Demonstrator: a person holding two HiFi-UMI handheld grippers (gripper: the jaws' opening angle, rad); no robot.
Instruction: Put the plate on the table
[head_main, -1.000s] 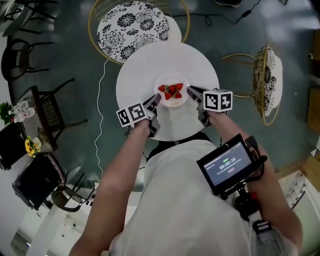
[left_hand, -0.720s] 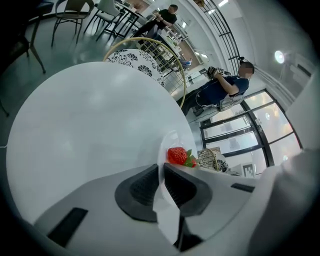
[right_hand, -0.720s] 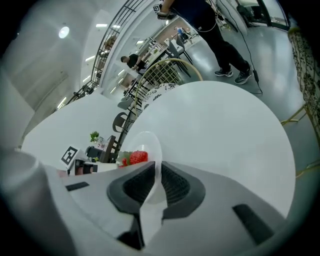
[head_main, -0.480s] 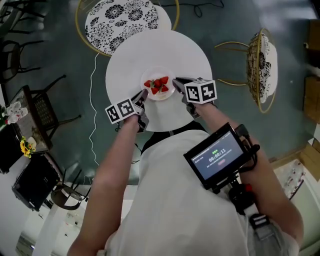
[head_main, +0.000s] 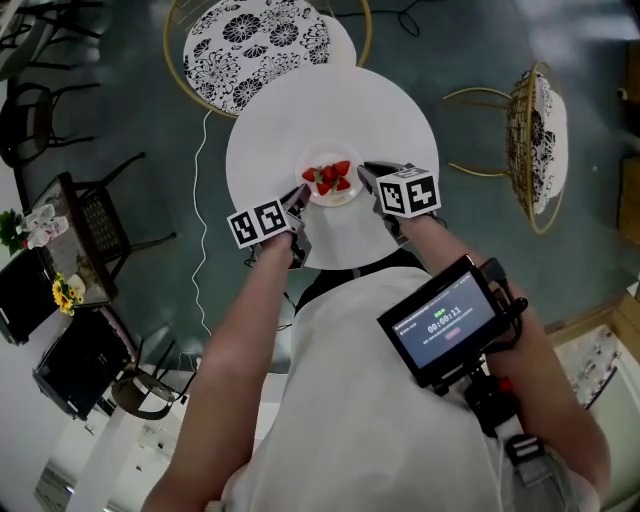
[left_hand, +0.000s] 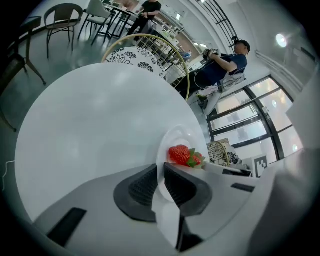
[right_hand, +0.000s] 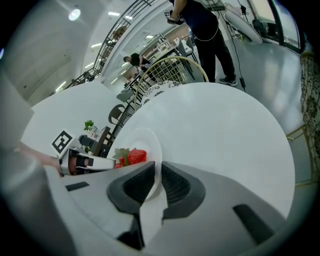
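A small white plate (head_main: 330, 195) carrying several strawberries (head_main: 328, 178) hangs over the round white table (head_main: 390, 110), near its front edge. My left gripper (head_main: 300, 194) is shut on the plate's left rim and my right gripper (head_main: 366, 173) is shut on its right rim. In the left gripper view the plate (left_hand: 178, 137) stands edge-on between the dark pads (left_hand: 142, 187), with a strawberry (left_hand: 180, 154) behind. In the right gripper view the plate (right_hand: 145, 137) is pinched the same way, strawberries (right_hand: 131, 156) to its left. Whether the plate touches the table cannot be told.
A gold-framed chair with a black-and-white floral cushion (head_main: 265, 42) stands beyond the table, and a second such chair (head_main: 535, 140) is at the right. Dark chairs and a small side table with flowers (head_main: 40, 225) line the left. People stand far off in the gripper views.
The view has shifted, so table and plate sit slightly lower and to the right than half a second ago. Both grippers keep their hold on the plate's rim.
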